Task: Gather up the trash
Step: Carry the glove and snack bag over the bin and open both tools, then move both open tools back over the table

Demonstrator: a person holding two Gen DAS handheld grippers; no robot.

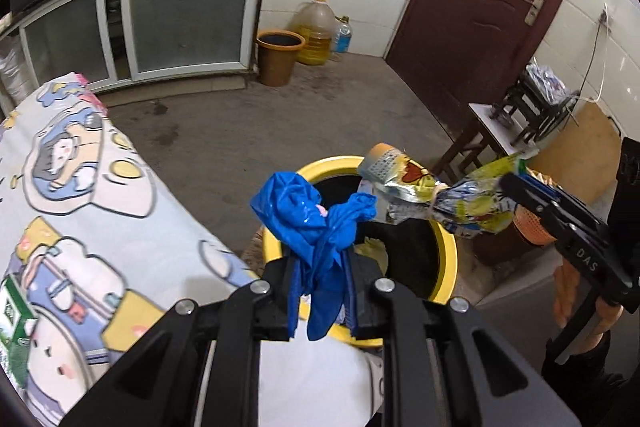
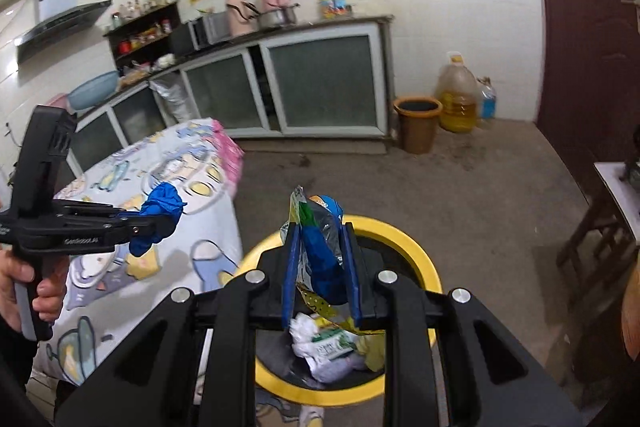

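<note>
— What have I got in the left gripper (image 1: 320, 291)?

— A crumpled blue plastic bag (image 1: 316, 223), thin and glossy. My left tongs are pressed together on its lower part; the bunched bulk sticks up past the fingertips and a tail droops down between them, so its long axis runs roughly up and down in the left view. It hangs over the near rim of the yellow-rimmed bin (image 1: 448, 247).

— And the right gripper (image 2: 322, 267)?

— It pinches a snack wrapper (image 1: 432, 195), crinkled foil printed in yellow and green. From the left camera the wrapper lies nearly level, its long axis running from the tongs at right out to a flared open end at left, above the far side of the bin. In the right view it stands between the blue pads (image 2: 290, 267), poking upward.

— What's below?

— The bin is round with a dark inside; white crumpled paper (image 2: 320, 343) and other scraps lie in it. To my left is a table under a cartoon-print cloth (image 1: 80, 207), smooth and pale. The floor (image 1: 280, 131) is bare grey concrete.
</note>
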